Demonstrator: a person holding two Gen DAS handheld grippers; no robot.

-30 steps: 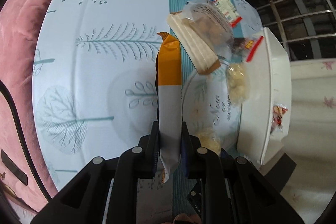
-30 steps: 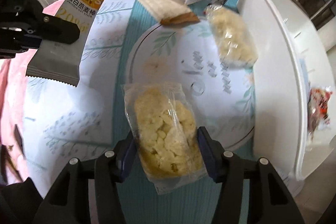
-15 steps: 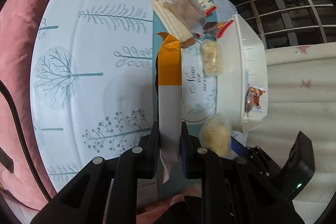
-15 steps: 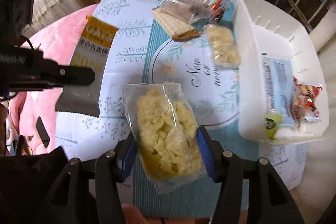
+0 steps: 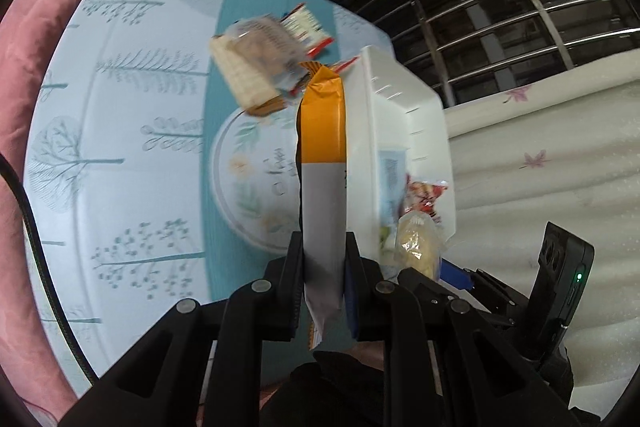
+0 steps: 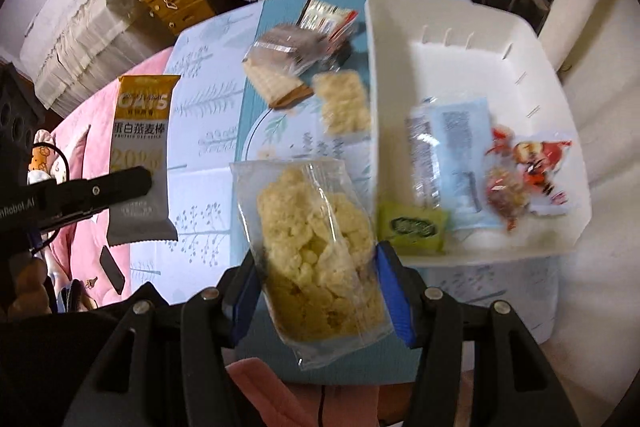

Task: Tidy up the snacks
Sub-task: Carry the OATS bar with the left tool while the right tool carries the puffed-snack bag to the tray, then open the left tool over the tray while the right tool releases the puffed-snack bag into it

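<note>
Left hand-held gripper (image 5: 323, 263) clamped on an oat bar (image 5: 322, 163), right hand-held gripper (image 6: 320, 291) on a rice-cracker bag (image 6: 316, 239).

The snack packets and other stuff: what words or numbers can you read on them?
"OATS", "蛋白燕麦棒", "20%": oat bar wrapper, held by the left tool.
"nRobot.AI": left tool's body, cut off by the picture edge.
Tablecloth script: blurred.
Packets in the white bin: print too blurred to read.
</note>
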